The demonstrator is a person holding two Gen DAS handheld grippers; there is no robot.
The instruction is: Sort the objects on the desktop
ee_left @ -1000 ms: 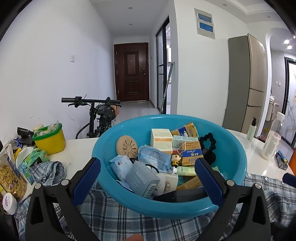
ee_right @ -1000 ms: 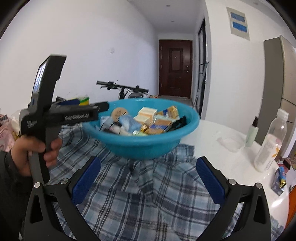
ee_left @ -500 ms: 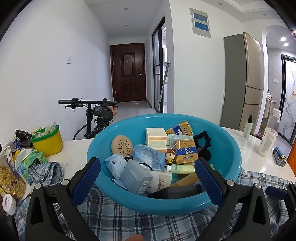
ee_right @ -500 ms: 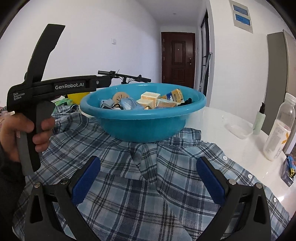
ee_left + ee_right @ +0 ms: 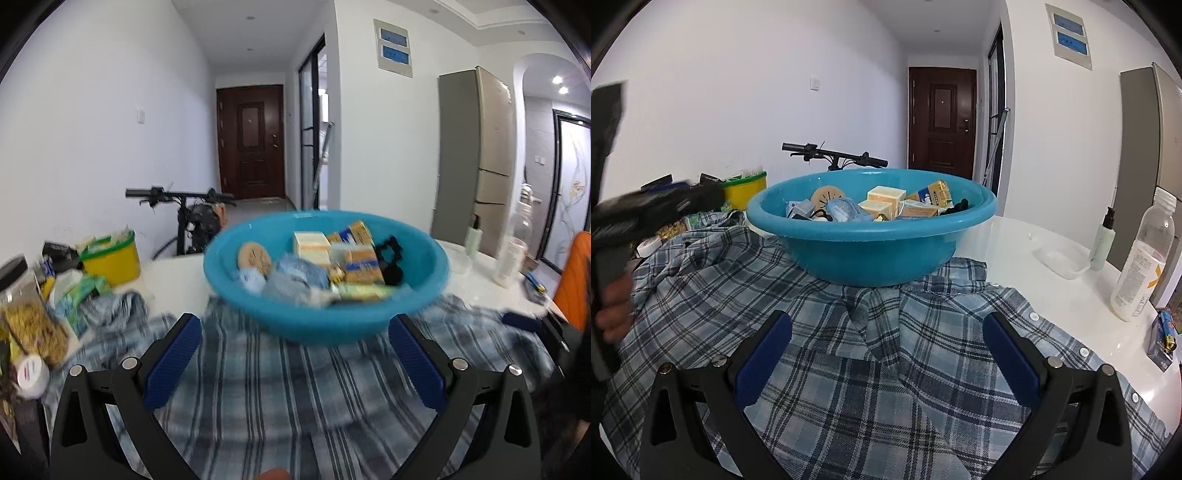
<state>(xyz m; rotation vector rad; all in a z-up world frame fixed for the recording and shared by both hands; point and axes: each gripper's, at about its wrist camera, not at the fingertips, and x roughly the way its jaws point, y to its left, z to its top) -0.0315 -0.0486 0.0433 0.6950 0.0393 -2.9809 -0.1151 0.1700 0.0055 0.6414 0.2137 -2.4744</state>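
Observation:
A blue basin full of small boxes, packets and a black hair tie stands on a blue plaid shirt spread over a white table. It also shows in the right wrist view, with the shirt in front of it. My left gripper is open and empty, held back from the basin above the shirt. My right gripper is open and empty over the shirt's collar. The left gripper's body shows blurred at the left of the right wrist view.
A yellow tub, snack bags and a cloth lie at the table's left. A clear bottle, a green pump bottle and a shallow clear dish stand at the right. A bicycle stands behind the table.
My left gripper has pulled back and away from the basin, which now looks smaller and blurred. The right view has come slightly closer to the basin and shirt.

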